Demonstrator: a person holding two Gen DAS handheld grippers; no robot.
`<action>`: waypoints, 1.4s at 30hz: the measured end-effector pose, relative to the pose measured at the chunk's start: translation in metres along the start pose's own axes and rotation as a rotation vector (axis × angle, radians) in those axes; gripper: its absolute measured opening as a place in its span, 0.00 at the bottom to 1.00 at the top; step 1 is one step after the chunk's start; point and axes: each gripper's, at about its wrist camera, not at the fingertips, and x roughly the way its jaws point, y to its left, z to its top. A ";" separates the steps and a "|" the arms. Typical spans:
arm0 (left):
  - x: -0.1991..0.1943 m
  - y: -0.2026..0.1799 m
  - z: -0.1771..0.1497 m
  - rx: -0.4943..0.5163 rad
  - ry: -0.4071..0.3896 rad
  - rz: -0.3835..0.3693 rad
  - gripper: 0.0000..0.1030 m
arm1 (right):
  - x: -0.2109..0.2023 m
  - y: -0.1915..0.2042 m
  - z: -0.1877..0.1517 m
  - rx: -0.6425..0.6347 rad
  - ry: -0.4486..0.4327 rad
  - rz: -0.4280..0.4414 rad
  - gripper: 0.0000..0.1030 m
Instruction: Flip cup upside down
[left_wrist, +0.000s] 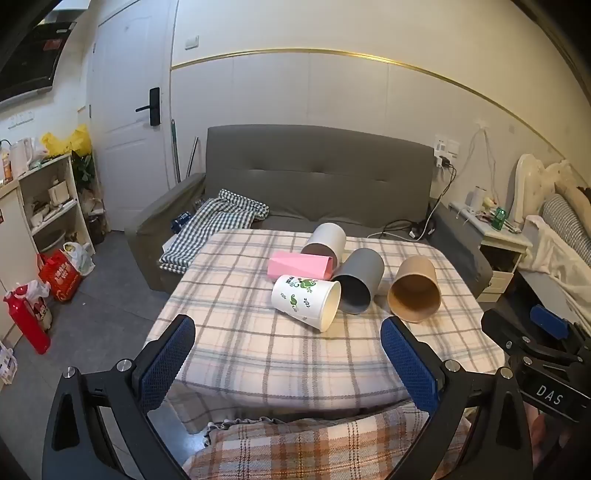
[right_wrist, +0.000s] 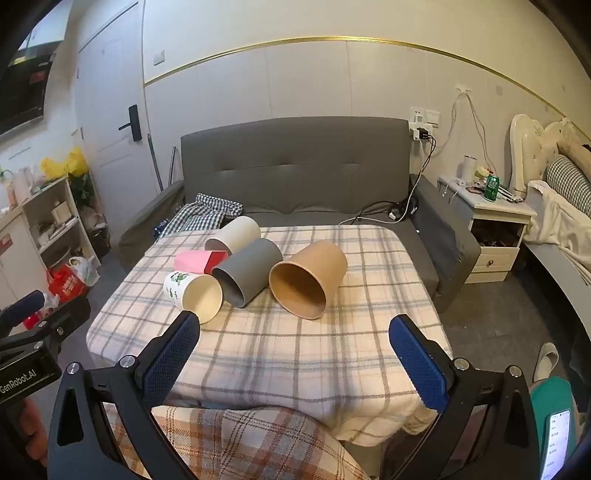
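Cups lying on their sides on a plaid-covered table (left_wrist: 258, 354), as we see from both wrist views. We count four: a white cup with green print (left_wrist: 306, 301), a dark grey cup (left_wrist: 360, 282), a brown paper cup (left_wrist: 415, 290) and a pale grey cup (left_wrist: 325, 240). The printed cup and the dark grey cup touch; the brown cup lies just beside them, apart, its mouth turned toward us. A pink box (left_wrist: 299, 265) rests between the printed cup and the pale grey cup. We hold the left gripper (left_wrist: 288, 332) at the near table edge with its jaws wide apart and nothing between them. The right gripper (right_wrist: 295, 328) hovers likewise, jaws spread and holding nothing. Behind the table stands a grey sofa (left_wrist: 317, 173).
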 end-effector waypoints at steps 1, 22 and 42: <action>0.000 0.000 0.000 -0.001 0.000 0.000 1.00 | 0.000 0.000 0.000 0.001 0.005 0.000 1.00; 0.003 0.000 -0.003 0.002 0.005 -0.004 1.00 | 0.004 0.003 -0.006 -0.002 0.011 -0.002 1.00; 0.004 0.000 -0.003 0.001 0.006 -0.003 1.00 | 0.004 0.003 -0.006 -0.001 0.018 -0.002 1.00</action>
